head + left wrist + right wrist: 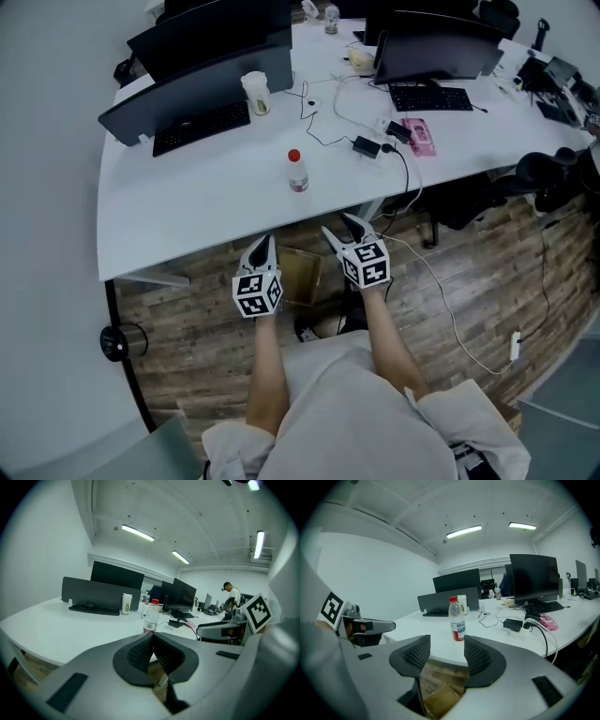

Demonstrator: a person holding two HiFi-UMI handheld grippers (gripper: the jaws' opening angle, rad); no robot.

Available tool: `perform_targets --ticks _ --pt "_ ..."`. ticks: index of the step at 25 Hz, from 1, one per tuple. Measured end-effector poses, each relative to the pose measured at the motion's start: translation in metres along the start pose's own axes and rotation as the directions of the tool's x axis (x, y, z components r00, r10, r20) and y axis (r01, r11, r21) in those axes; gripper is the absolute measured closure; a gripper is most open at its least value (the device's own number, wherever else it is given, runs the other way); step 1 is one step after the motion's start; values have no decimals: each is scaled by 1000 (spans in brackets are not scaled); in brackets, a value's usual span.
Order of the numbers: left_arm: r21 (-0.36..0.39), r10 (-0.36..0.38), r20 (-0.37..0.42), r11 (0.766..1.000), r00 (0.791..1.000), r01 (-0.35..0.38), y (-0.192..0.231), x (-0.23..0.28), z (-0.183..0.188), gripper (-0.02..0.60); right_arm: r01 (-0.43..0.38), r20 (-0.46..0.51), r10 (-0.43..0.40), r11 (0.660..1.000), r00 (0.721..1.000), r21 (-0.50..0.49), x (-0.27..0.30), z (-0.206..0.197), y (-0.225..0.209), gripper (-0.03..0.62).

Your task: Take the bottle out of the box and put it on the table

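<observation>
Bottle (297, 172) is out of the box, standing upright on the white table (187, 202) with its red cap up. It is ahead of both grippers and well apart from them, roughly on the line between the two.

Left gripper (266, 246): jaws clenched together, nothing in them. In the left gripper view the pads meet, and the bottle shows just above the tips, farther off on the table.

Right gripper (343, 228): jaws released, wide apart, empty. In the right gripper view the bottle shows through the gap, but back on the table, not between the pads.

Both grippers hang off the near table edge, over the wood floor (187, 309). Cardboard box (300, 275) sits on the floor below and between them. Cup (256, 93) and keyboard (200, 127) are farther ahead, left of the left gripper.
</observation>
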State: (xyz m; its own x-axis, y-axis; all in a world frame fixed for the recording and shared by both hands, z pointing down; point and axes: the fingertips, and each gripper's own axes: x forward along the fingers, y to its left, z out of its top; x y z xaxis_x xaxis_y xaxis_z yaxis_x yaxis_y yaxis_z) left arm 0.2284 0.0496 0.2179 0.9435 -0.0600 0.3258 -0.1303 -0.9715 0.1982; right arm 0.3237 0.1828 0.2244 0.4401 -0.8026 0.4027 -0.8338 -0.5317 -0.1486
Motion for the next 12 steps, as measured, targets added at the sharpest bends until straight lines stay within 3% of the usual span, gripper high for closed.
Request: perform_targets --ticks 5,12 --pt "100 -50 -2 994 999 50 -5 -24 -7 568 55 43 -56 998 997 25 -25 -18 19 372" --pt "141 -121 -23 982 992 123 -12 -37 -17 568 63 19 -63 998 998 -30 -39 -17 33 412"
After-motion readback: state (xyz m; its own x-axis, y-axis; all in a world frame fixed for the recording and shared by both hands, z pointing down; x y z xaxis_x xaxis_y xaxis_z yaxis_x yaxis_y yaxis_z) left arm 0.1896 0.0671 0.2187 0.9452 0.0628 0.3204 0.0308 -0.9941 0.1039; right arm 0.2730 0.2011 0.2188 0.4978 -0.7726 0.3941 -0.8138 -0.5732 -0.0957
